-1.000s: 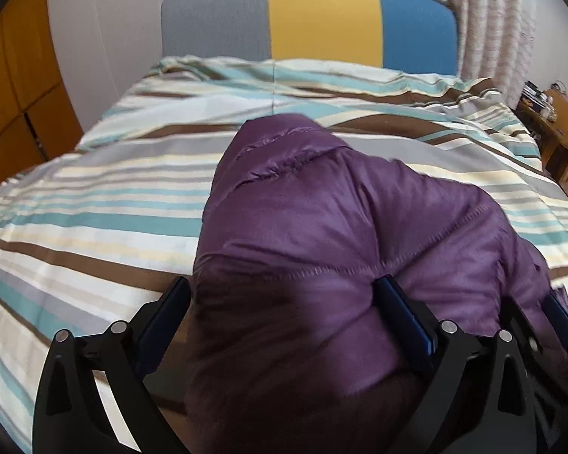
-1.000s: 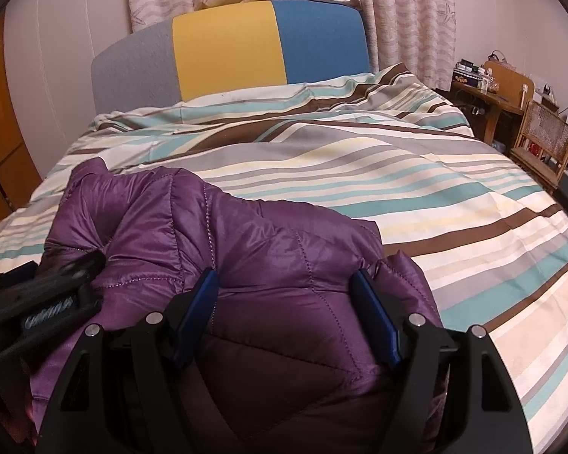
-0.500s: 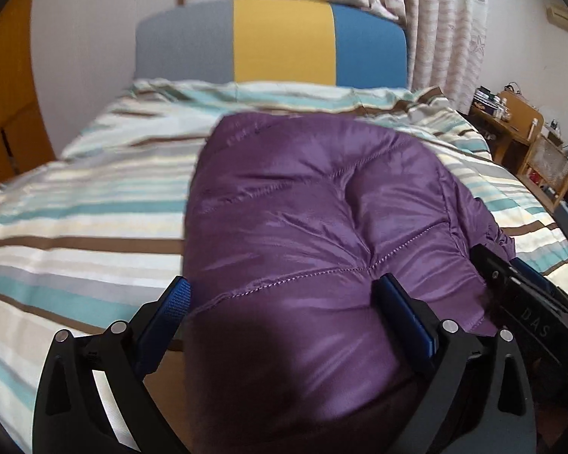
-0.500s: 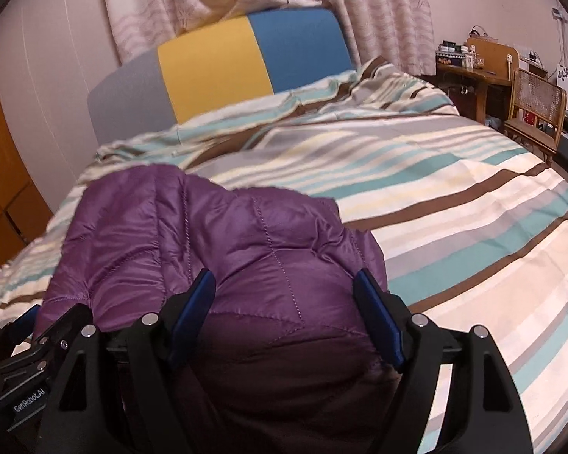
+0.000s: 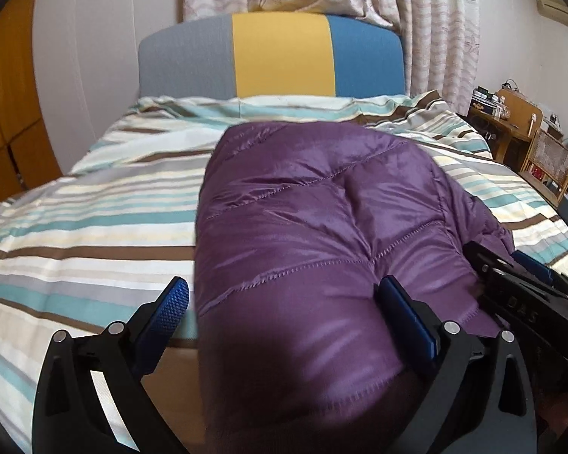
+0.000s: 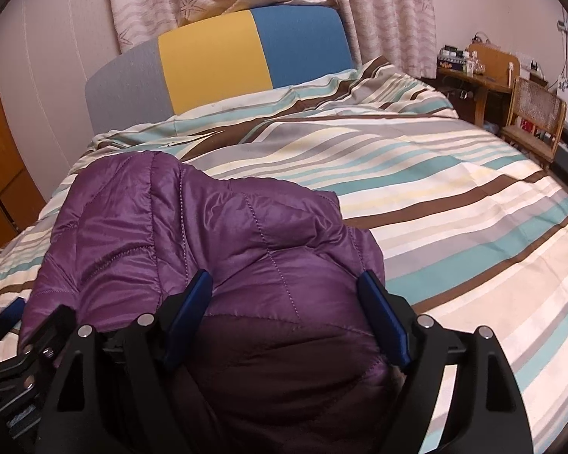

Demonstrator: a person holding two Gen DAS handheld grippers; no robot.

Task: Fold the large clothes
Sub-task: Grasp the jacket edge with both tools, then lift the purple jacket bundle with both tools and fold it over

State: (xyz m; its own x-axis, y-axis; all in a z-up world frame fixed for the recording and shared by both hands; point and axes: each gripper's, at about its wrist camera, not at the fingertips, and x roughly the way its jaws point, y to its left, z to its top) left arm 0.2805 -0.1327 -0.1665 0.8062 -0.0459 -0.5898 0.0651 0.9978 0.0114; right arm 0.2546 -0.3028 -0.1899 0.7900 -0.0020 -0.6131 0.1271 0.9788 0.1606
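Purple quilted jacket (image 5: 322,234) lies bunched on the striped duvet (image 5: 94,227) near the bed's foot edge, its long axis running away toward the headboard (image 5: 280,56), and it fills the space directly ahead of both grippers, which sit side by side at its near end. Left gripper (image 5: 284,302) and right gripper (image 6: 291,302) each have their 2 fingers spread with padding bulging between them; I cannot tell whether either truly pinches it. Only the right wrist view shows the jacket's ragged far-right edge (image 6: 322,196) and the bare duvet beyond.
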